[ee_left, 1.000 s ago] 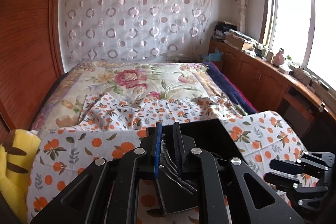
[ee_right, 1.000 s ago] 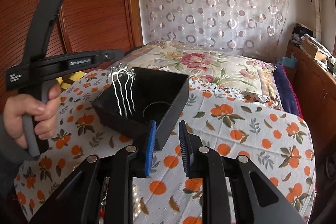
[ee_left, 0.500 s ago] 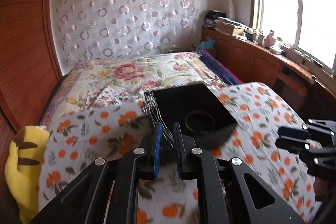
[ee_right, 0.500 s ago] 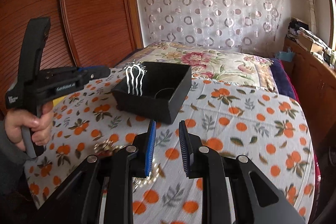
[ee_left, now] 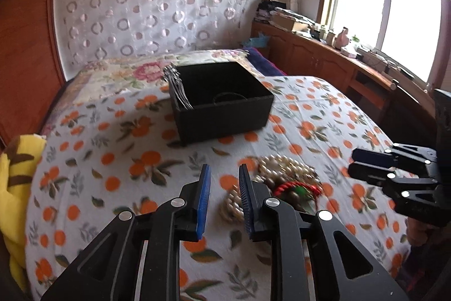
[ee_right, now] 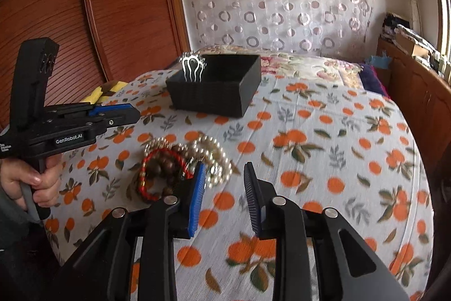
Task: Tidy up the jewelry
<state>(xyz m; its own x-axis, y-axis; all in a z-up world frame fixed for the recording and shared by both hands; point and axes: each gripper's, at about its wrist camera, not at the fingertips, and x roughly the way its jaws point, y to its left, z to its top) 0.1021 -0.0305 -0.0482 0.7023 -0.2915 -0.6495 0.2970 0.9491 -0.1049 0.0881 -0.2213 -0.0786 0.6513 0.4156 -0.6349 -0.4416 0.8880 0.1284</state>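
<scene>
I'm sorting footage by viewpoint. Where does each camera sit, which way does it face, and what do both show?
Left wrist: on the left gripper, jaws opening, empty; faces down the bed at the black box and window; right gripper at right edge.
Right wrist: on the right gripper, jaws opening, empty; faces box and wardrobe; left hand shows.
Shared: box, silver hair comb, pile of bead jewelry.

Both cameras ride the handheld grippers, tilted down over the bed, facing the black box [ee_left: 222, 100] from the near side. The left wrist view looks from its left, the right wrist view from its right. Both share the box and the jewelry pile [ee_right: 183, 162] before it.
</scene>
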